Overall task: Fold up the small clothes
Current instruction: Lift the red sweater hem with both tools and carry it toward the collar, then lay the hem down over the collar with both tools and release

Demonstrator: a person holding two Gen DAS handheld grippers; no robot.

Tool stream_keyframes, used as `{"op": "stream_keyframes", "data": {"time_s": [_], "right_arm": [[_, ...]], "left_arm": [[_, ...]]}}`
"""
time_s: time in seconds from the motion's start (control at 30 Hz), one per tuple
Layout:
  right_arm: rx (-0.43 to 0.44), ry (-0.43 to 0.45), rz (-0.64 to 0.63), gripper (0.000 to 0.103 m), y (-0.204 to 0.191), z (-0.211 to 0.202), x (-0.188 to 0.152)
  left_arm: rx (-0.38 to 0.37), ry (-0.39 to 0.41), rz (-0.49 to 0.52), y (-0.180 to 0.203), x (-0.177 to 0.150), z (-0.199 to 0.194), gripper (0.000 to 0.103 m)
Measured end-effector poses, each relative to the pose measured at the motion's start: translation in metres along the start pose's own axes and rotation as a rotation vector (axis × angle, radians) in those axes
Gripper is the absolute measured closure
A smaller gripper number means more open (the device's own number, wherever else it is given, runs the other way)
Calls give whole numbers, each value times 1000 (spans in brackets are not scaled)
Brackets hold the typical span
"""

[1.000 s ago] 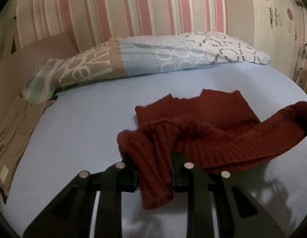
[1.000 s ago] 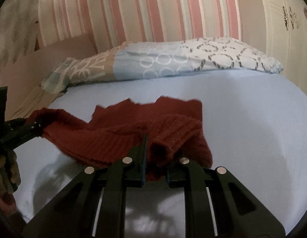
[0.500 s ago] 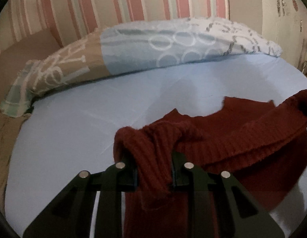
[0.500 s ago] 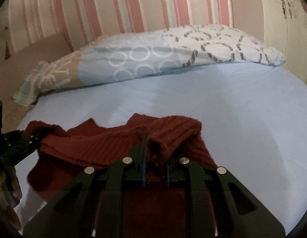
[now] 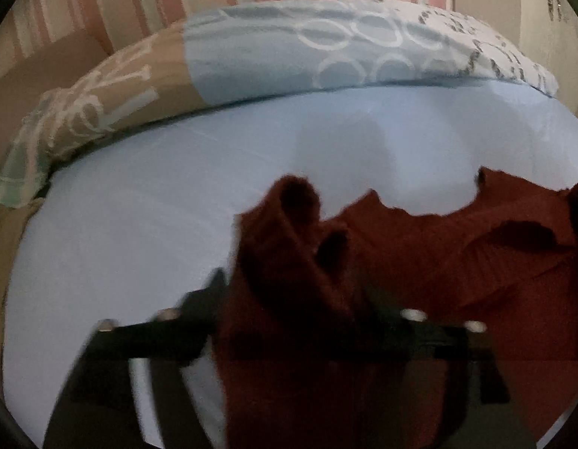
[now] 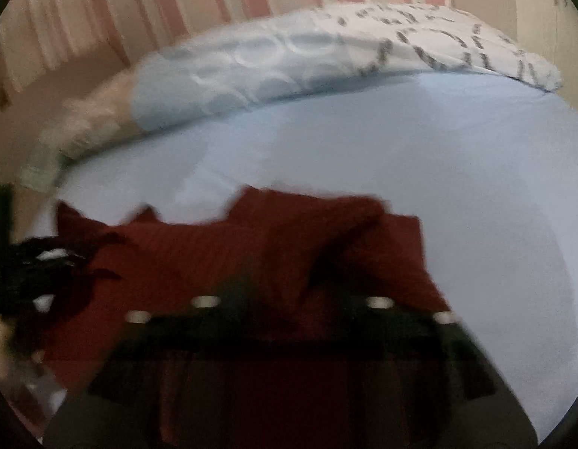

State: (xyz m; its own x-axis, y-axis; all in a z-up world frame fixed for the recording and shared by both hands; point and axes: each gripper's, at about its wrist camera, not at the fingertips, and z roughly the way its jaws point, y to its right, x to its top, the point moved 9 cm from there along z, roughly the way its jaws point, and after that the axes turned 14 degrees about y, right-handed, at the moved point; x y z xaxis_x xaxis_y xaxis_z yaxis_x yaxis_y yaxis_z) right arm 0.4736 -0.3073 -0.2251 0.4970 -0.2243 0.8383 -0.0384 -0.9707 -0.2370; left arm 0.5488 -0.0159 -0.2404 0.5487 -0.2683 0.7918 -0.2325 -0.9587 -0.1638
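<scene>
Knitwear, a dark red ribbed garment, lies doubled on the pale blue bed sheet, mid-fold. Left tool and right tool look spread wide, fabric loose between; next, I'd judge, withdrawing cleanly.

Ribbed dark-red knit garment lies on smooth, matt blue sheet.

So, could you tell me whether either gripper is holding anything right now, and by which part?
Apparently nothing: both the left gripper and right gripper have jaws spread wide, with the dark red sweater lying loose between them on the bed sheet.
</scene>
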Motion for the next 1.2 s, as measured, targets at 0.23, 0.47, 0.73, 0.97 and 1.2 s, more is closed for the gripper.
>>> {"op": "stream_keyframes", "data": {"time_s": [0.23,0.47,0.73,0.97,1.2], "right_arm": [[4,134,-138,16,-13,-49,21],[-5,19,-146,29,-15,-18,0],[-165,-134,-123,50,22,48,-6],[-71,-142,241,59,66,51,-8],[-64,-20,-98,17,7,-7,3]], "left_arm": [[-8,41,-13,-21,-4,-49,14],[-61,34,78,19,-11,-46,14],[-36,-72,48,17,-25,10,14],[-29,-49,-1,2,-36,3,13],[-68,-20,62,24,-7,2,14]]}}
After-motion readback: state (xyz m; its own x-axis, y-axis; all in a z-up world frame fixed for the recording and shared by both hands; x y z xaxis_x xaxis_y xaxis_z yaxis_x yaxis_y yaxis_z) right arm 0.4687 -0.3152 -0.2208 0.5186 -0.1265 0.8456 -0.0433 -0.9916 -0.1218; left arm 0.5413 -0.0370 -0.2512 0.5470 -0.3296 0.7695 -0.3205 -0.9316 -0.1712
